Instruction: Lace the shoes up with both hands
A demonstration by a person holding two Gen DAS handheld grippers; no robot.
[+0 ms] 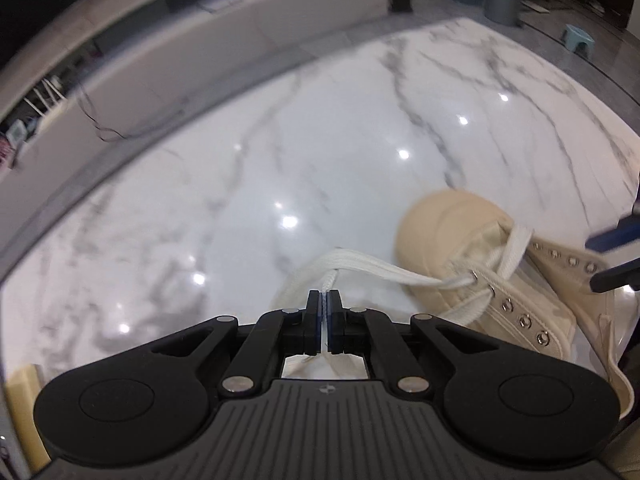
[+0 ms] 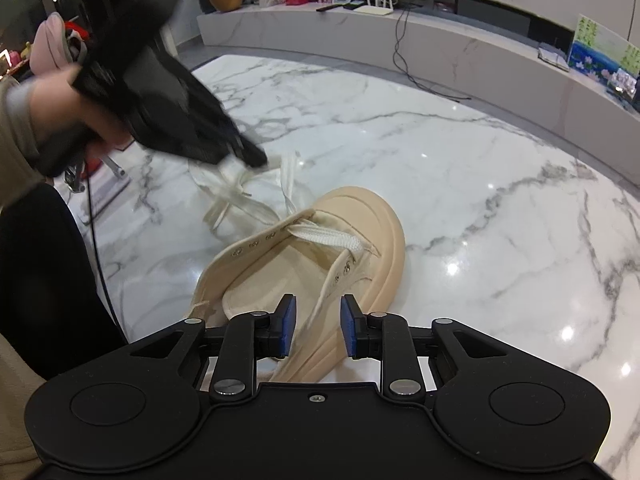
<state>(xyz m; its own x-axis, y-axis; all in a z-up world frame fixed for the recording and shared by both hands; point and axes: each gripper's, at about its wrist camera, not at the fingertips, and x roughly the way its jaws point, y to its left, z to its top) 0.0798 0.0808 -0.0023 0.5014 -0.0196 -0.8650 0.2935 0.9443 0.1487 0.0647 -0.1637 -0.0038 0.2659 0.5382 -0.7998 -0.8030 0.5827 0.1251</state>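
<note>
Jaws pinching flat woven lace — taut

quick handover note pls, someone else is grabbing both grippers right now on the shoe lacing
Left gripper: shut on the white shoelace, pulling it out from the front eyelets.
Right gripper: open, pads on either side of the shoe's eyelet flap, not pressing it.
Beige shoe: lying on the marble table, toe pointing away.
Done: lace crosses only the front eyelets.
Left: the remaining empty eyelets on both flaps, then tying.
</note>
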